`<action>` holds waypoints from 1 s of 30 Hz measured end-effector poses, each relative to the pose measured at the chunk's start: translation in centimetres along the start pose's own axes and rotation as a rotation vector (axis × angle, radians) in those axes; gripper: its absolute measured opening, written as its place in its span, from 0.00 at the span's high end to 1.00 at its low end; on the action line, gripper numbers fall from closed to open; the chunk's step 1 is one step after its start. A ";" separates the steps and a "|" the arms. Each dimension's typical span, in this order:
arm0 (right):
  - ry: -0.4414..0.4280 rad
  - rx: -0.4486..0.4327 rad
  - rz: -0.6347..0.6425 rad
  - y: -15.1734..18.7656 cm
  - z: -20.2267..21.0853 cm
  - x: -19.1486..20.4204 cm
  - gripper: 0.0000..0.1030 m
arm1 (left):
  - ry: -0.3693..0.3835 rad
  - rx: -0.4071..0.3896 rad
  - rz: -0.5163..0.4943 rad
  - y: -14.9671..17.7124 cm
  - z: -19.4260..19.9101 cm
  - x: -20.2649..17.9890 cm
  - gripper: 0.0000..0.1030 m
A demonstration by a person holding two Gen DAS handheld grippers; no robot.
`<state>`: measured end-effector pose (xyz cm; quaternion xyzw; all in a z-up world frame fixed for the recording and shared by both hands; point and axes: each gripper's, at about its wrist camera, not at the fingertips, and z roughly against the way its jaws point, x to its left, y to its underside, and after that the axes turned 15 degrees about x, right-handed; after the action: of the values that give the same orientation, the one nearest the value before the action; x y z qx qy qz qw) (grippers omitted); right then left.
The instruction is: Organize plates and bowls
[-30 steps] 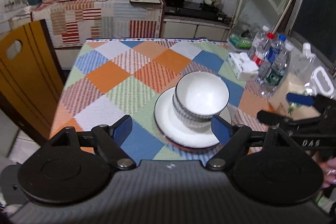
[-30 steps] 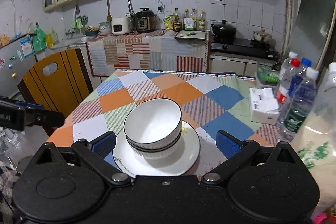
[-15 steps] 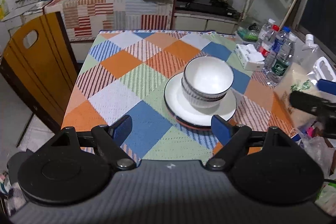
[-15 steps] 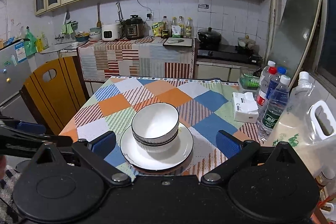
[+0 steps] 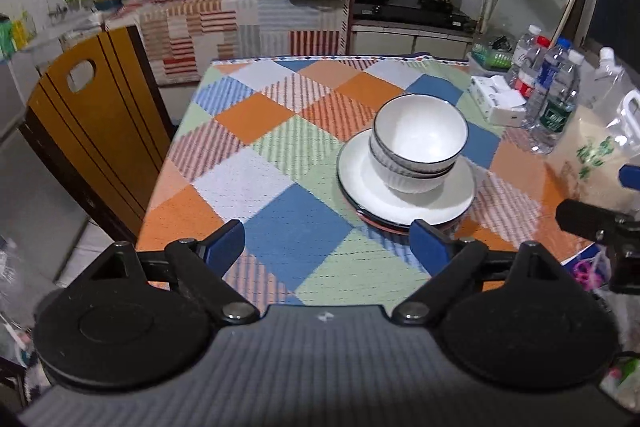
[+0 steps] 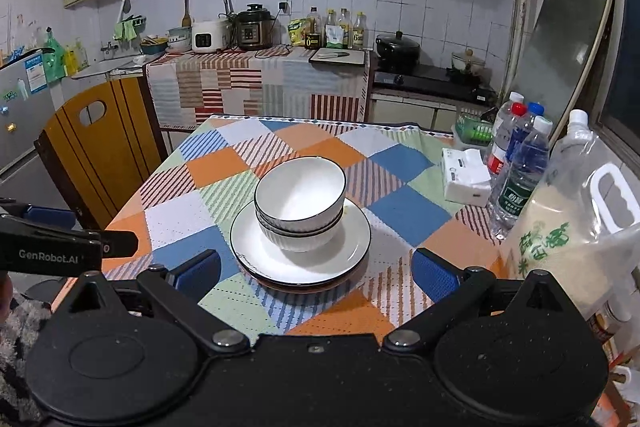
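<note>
The left tool [image 5: 326, 243] has just been opening, its blue-padded jaws wide apart and empty over the chequered woven cloth of the table [image 5: 248, 115]. Two nested round white ribbed bowls [image 6: 300, 201] sit on stacked black-rimmed plates [image 6: 300, 259]. The right tool [image 6: 316, 271] is spread wide, holding nothing
</note>
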<state>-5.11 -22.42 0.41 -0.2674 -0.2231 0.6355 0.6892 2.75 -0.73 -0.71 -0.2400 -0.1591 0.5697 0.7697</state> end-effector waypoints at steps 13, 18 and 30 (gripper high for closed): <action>0.038 0.004 -0.024 0.7 0.0 0.7 0.00 | 0.044 -0.011 0.037 0.4 0.4 0.4 0.03; 0.054 0.010 -0.038 1.0 -0.3 0.6 0.00 | -0.034 -0.046 0.019 0.7 0.4 -0.3 0.00; 0.072 0.007 -0.044 1.7 -0.6 0.9 0.00 | -0.053 -0.008 0.036 1.1 -0.3 -0.3 0.00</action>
<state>-5.95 -21.44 -1.16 -0.2825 -0.2017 0.6108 0.7116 1.93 -0.81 -1.60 -0.2308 -0.1772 0.5891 0.7539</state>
